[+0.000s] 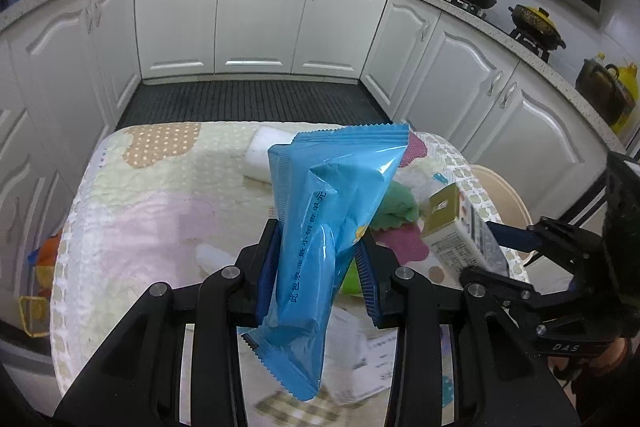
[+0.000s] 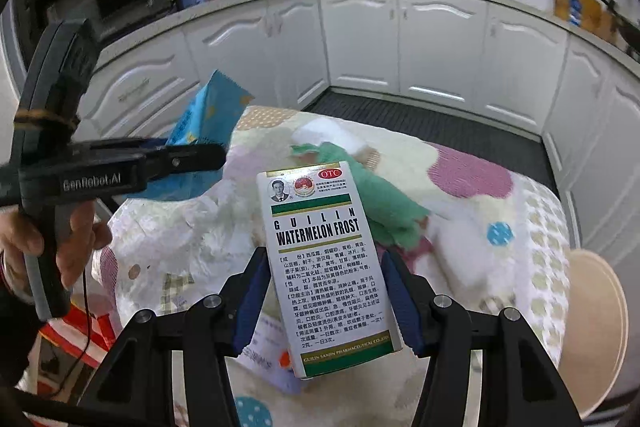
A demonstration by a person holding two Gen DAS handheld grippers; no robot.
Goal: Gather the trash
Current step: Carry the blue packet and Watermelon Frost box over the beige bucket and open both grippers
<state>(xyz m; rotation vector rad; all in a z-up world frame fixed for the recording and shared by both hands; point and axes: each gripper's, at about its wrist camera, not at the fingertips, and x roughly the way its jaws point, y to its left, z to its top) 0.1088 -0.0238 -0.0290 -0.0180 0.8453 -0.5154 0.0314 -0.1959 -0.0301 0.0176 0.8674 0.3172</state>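
- Two pieces of trash are up off the desk (image 1: 120, 211) at once, so this looks like the carry step.
- Left gripper (image 1: 318, 267) has its jaws clamped on the blue wrapper (image 1: 332, 211), held upright above the quilted cover.
- Right gripper (image 2: 324, 301) has its jaws pinched on the medicine box (image 2: 324, 259), lifted just beside the green cloth (image 2: 384, 207).
- White crinkled bag (image 2: 192, 227) sits low between them, possibly the trash bag; hard to be sure.
- Next call: swing both loads over a bin or bag mouth, then release.

wrapper (image 1: 320, 227) left of box (image 1: 460, 227) | both above table (image 1: 160, 187)
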